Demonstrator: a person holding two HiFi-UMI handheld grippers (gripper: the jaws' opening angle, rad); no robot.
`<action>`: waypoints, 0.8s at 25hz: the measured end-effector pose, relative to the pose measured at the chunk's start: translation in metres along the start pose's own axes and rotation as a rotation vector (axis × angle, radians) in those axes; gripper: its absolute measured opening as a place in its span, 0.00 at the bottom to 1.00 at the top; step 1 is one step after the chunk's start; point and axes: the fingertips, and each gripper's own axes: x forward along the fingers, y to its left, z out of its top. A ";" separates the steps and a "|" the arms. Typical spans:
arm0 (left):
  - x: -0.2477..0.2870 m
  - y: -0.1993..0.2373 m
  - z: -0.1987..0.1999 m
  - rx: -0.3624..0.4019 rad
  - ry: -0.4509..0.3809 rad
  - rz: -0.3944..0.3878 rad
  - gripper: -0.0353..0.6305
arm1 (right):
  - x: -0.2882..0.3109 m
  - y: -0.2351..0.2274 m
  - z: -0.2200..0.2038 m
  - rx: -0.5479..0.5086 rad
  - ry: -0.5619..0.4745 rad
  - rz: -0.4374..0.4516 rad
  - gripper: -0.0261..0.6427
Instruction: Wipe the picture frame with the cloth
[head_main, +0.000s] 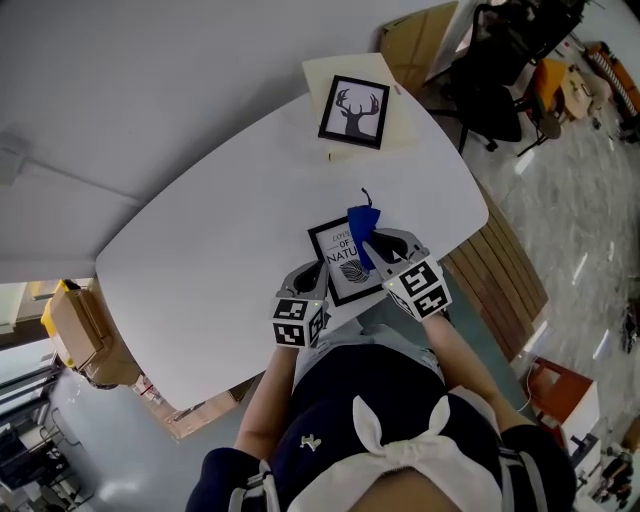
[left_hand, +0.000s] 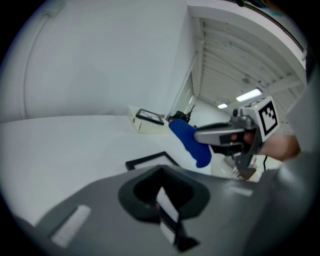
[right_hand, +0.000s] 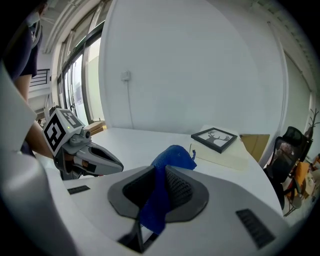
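Wiping looks barely begun: right gripper (right_hand: 155, 192) pinches the bright blue fabric cloth (head_main: 361, 232) just above the black-edged picture frame w/ leaf print (head_main: 345, 268) at the white rounded table's (head_main: 200, 260) near edge, left gripper (left_hand: 162, 197) apparently nipping its corner.

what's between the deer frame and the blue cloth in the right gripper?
Only the cream board under the deer frame, then bare white table up to the cloth; clear in the head view, also the right gripper view.
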 end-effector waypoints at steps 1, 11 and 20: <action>0.003 0.001 -0.002 0.003 0.010 -0.002 0.06 | 0.003 -0.001 -0.002 0.005 0.005 0.000 0.13; 0.021 0.016 -0.022 0.004 0.093 0.004 0.06 | 0.040 0.001 -0.010 0.011 0.050 0.042 0.13; 0.031 0.022 -0.033 -0.010 0.129 0.011 0.06 | 0.071 0.013 -0.019 0.043 0.083 0.109 0.13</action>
